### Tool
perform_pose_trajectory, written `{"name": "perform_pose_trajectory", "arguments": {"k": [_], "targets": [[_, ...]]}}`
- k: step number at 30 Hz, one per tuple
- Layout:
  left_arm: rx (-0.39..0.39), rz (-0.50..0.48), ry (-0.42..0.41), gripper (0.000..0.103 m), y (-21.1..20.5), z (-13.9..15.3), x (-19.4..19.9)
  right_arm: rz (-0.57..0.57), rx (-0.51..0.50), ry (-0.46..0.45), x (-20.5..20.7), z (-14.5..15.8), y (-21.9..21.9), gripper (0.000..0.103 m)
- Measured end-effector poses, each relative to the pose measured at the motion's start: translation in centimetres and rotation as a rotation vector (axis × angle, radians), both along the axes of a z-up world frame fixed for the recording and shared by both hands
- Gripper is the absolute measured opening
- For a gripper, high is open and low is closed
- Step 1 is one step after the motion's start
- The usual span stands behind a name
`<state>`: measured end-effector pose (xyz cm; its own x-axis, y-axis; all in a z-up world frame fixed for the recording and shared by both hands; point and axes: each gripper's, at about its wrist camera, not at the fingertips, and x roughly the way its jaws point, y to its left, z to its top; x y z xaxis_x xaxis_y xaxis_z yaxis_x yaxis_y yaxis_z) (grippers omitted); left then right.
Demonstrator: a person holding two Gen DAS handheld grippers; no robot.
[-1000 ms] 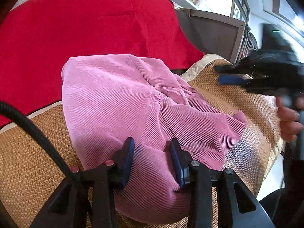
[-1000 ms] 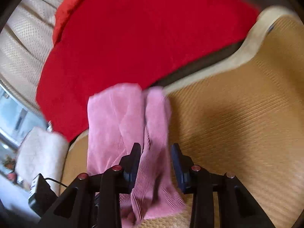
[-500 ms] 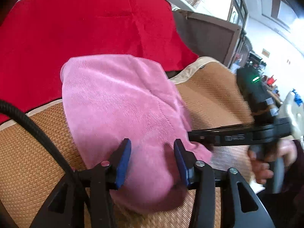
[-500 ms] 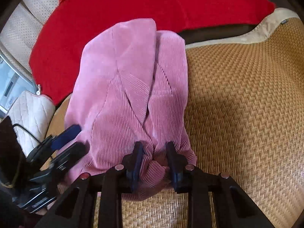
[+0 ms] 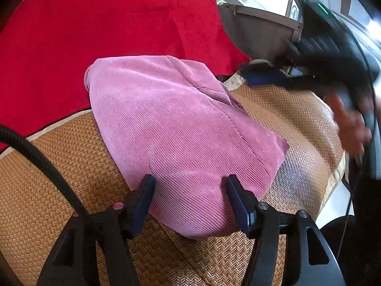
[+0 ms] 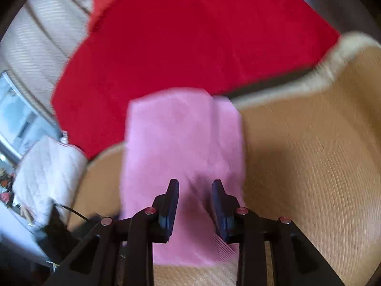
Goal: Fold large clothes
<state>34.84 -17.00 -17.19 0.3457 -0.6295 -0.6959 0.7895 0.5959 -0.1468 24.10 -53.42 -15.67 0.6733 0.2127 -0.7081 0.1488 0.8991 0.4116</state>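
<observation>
A pink corduroy garment (image 5: 181, 128) lies folded on the woven mat (image 5: 52, 190). My left gripper (image 5: 190, 188) hovers at the garment's near edge, its jaws opening wide. The cloth lies between and under the pads, which do not press on it. In the left wrist view my right gripper (image 5: 266, 78) is a blur, lifted off the cloth at the upper right, with a hand (image 5: 352, 124) on its handle. The right wrist view is blurred. There the right gripper (image 6: 195, 193) hangs over the garment (image 6: 183, 143), jaws opening slightly, nothing pinched.
A red blanket (image 5: 107, 31) covers the seat behind the garment. A black cable (image 5: 42, 162) crosses the left wrist view's lower left. A white quilted bag (image 6: 47, 178) sits left of the mat (image 6: 309, 166). A brown panel (image 5: 257, 35) stands at the back right.
My left jaws have spread and let go of the garment's near fold. The right gripper came in, pinched the right edge, then let go and pulled up and away. The garment lies flatter.
</observation>
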Motion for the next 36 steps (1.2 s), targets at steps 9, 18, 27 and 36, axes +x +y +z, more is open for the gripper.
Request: {"name": "perform_pose_trajectory", "arguments": {"k": [9,18,27,36], "targets": [[-0.027,-0.012,0.005,0.064,0.5,-0.1,-0.4,0.017,-0.071,0.241,14.6,-7.7,-1.6,0.031],[-0.024,-0.014,-0.007,0.065,0.5,-0.2,-1.3,0.059,-0.046,0.106,14.5,-1.7,-0.8,0.033],[-0.058,-0.011,0.038,0.067,1.0,-0.3,0.1,0.188,0.008,0.317,20.6,-8.6,1.3,0.032],[-0.075,-0.028,0.085,0.072,1.9,0.5,0.4,0.107,0.048,0.131,12.0,-2.7,-1.1,0.033]]}}
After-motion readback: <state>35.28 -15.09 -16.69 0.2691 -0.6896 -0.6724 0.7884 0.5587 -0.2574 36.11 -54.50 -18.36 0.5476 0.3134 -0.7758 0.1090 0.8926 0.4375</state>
